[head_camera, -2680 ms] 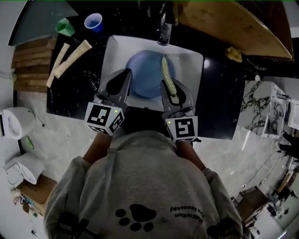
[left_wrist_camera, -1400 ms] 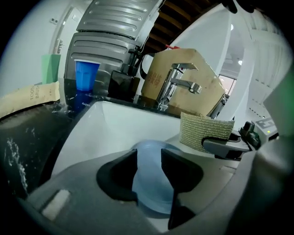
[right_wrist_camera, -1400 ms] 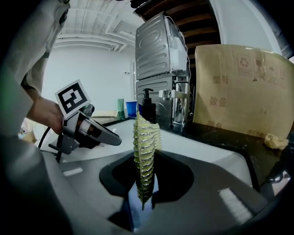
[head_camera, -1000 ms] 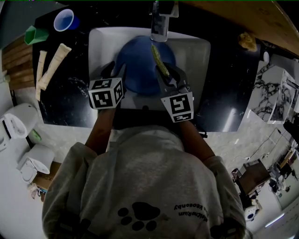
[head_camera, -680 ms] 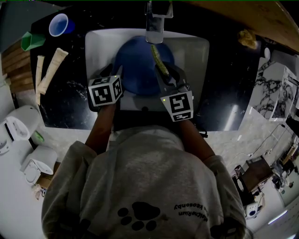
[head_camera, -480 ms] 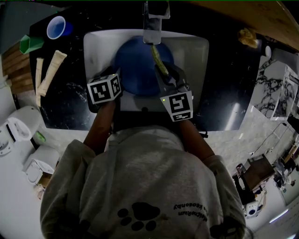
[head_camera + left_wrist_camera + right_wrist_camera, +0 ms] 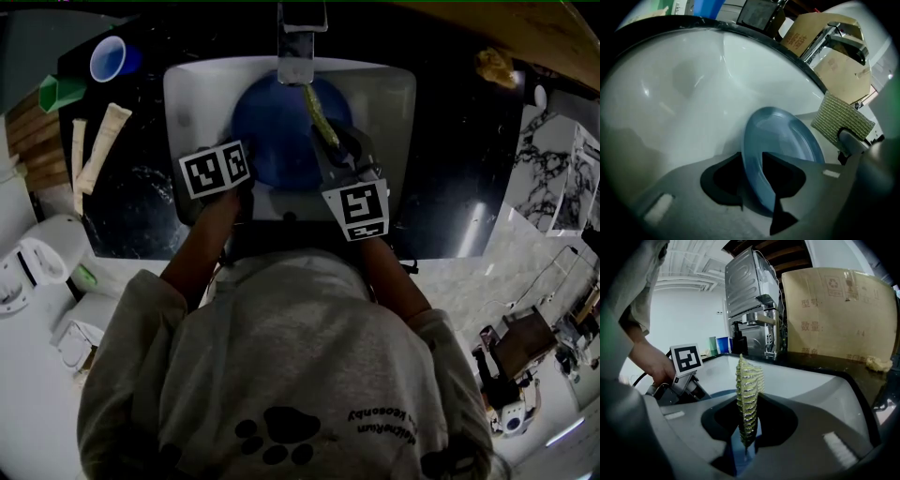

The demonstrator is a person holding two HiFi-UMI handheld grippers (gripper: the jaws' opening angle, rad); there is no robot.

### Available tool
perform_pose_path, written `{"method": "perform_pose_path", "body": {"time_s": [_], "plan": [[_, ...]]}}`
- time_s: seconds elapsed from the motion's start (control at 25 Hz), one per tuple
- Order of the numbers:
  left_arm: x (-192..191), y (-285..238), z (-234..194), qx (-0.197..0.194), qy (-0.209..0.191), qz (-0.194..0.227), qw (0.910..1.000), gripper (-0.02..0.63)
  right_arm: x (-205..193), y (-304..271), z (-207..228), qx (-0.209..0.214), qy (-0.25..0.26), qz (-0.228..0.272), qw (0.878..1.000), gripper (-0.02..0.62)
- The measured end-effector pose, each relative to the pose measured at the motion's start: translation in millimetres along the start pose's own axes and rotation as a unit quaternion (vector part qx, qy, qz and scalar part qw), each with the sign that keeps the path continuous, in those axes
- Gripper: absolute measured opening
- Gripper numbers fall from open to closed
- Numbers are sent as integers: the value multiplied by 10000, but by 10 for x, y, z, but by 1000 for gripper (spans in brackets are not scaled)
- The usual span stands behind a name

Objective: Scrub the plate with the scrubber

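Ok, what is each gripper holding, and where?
Right gripper: the scrubber, pinched at its lower end. Left gripper: the near rim of the plate sits between its jaws, which have just been closing; whether they grip it cannot be told.

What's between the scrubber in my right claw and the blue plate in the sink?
Nothing visible. The ribbed yellow-green scrubber pad in the right claw is directly above the bare face of the round blue plate.

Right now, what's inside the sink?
A blue plate, its near rim between the left gripper's jaws, which have just been closing. The right gripper holds the scrubber over it; the sink's floor beneath is covered.
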State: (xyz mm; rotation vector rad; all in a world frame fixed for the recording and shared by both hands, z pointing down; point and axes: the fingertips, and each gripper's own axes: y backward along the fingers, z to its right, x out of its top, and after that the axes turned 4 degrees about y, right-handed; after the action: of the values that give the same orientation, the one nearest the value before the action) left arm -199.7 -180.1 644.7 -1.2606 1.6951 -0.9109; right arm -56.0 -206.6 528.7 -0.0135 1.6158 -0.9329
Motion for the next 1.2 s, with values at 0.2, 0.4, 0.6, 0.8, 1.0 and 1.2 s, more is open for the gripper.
{"method": "perform_pose_path", "body": {"time_s": [0.2,0.4,0.6,0.8,1.0,1.2], "plan": [[-40,-64,61,113,-218,-109,9996,61,47,63,-59,73,142,154,9998,72],[-98,-79,298,-673,528,-126,9963,23,129,188,-70,42,405,307,9987,72],[-41,48,495,-1061,443,118,9933,15,218,361,53,-128,391,417,9983,72],[-26,238,715,-1316,273,355,9903,18,354,575,159,-279,548,475,9970,72],[-10,500,997,-1640,226,665,9840,18,522,802,256,-425,836,544,9941,72],[21,747,1247,-1849,132,937,9782,18,663,999,310,-614,1485,379,9863,72]]}}
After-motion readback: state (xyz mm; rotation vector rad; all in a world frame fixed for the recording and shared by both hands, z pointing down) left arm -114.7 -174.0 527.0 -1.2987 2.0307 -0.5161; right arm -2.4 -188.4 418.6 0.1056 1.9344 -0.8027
